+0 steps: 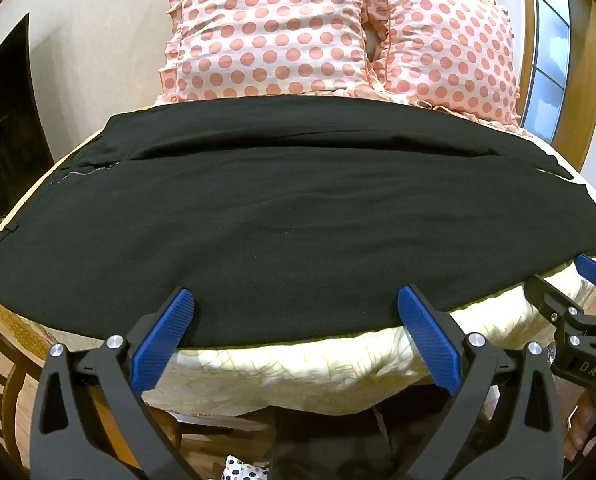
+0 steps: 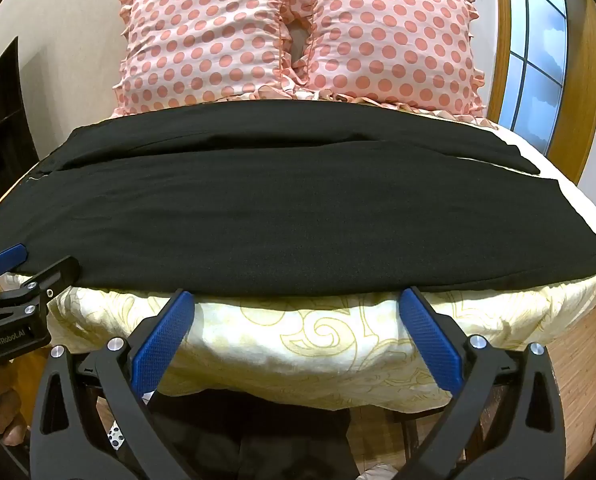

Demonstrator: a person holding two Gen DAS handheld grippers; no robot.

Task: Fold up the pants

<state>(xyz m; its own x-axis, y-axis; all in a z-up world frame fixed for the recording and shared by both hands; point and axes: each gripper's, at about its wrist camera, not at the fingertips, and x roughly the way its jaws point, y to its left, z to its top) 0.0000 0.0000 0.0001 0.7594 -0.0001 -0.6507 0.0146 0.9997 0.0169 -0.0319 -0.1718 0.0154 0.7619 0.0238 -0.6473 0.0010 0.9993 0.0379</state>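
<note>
While black pants [image 1: 289, 216] lie flat across the bed [image 1: 298, 364] mid-frame, left claw [image 1: 293, 300] and right claw [image 2: 295, 300] gape empty at the lower edge.

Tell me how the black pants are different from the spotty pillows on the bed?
The pants are plain black; the pillows are pale pink with coral dots. The pants lie flat across the bed, near the open left gripper and right gripper; the pillows are puffy and propped at the far end. The pants have plain edges; the pillows have ruffles. Both are soft fabric resting on the bed.
</note>
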